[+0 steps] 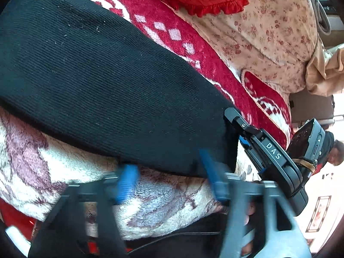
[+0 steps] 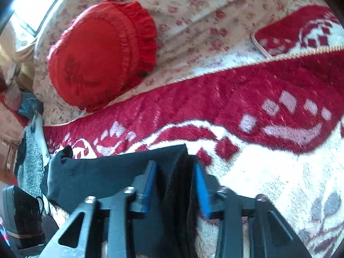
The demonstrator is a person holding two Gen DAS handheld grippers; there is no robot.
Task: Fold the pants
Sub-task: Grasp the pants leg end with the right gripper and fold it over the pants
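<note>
The black pants [image 1: 103, 81] lie spread on a red and white fleece blanket [image 1: 154, 197]. In the left wrist view my left gripper [image 1: 169, 176] is open, its blue pads at the near edge of the pants, with no cloth between them. The right gripper [image 1: 247, 137] shows at the pants' right end. In the right wrist view my right gripper [image 2: 175, 185] is open, with a folded corner of the pants [image 2: 178, 172] standing between its blue pads, which do not press it.
A round red frilled cushion [image 2: 101, 51] lies on a floral sheet [image 2: 204, 10] beyond the blanket [image 2: 268, 167]. A beige cloth [image 1: 324, 73] hangs at the right of the left view. A dark device [image 2: 19, 210] sits at lower left of the right view.
</note>
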